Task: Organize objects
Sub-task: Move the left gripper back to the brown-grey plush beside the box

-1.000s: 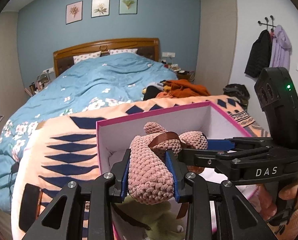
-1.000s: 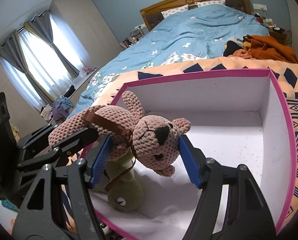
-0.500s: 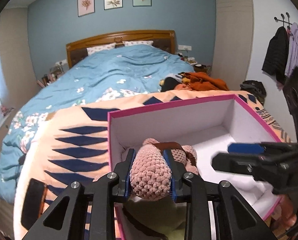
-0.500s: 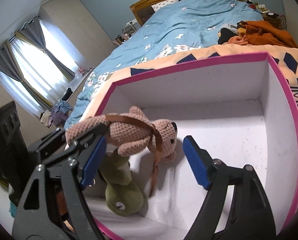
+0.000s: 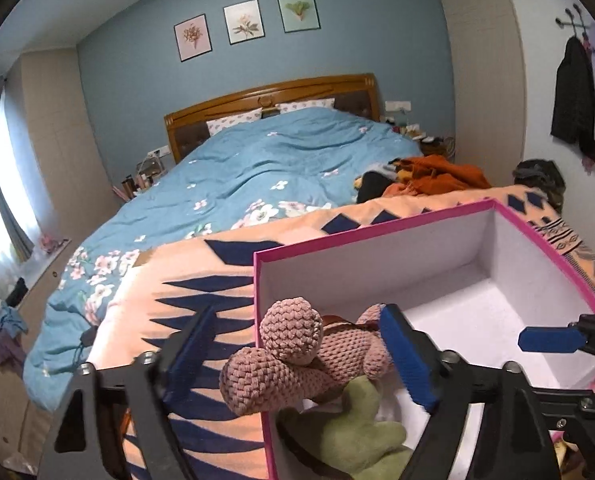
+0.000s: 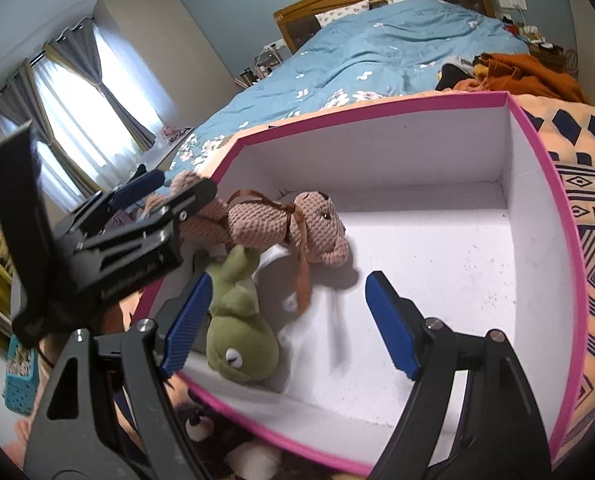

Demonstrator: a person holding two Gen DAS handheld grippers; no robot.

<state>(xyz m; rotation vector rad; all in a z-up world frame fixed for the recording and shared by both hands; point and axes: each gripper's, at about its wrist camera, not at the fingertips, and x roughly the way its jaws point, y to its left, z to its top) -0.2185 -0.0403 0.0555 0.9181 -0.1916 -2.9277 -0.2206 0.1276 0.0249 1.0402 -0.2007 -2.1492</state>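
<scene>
Pink crocheted bear (image 5: 297, 354) is lying across the near left corner of the pink-rimmed white box (image 5: 377, 232), draped over a green plush frog (image 5: 357, 432) that is resting on the box floor. In the left wrist view the bear's legs are sticking out over the box wall, sitting between the spread blue pads of the left gripper (image 5: 297, 354) without being pressed by either one. In the right wrist view the bear (image 6: 281, 228) is lying head toward the middle of the box (image 6: 537, 128), a brown ribbon trailing from its neck, and the frog (image 6: 237, 328) is lying just beside the left pad of the right gripper (image 6: 287, 326), whose fingers are standing wide apart above the box floor with nothing between them.

Both grippers are pointing downward into the box, the left gripper (image 6: 165, 196) reaching in from the left corner, the right one (image 5: 549, 338) showing only a blue pad at the right edge of the left view. The box is sitting on a peach patterned blanket (image 5: 201, 280) at the foot of the bed (image 5: 277, 160).

Compared with a second ago, the left gripper's jaws have just been opening, freeing the bear they were pinching by the leg; the bear is now lower, resting on the frog. The right gripper's jaws have also widened.
</scene>
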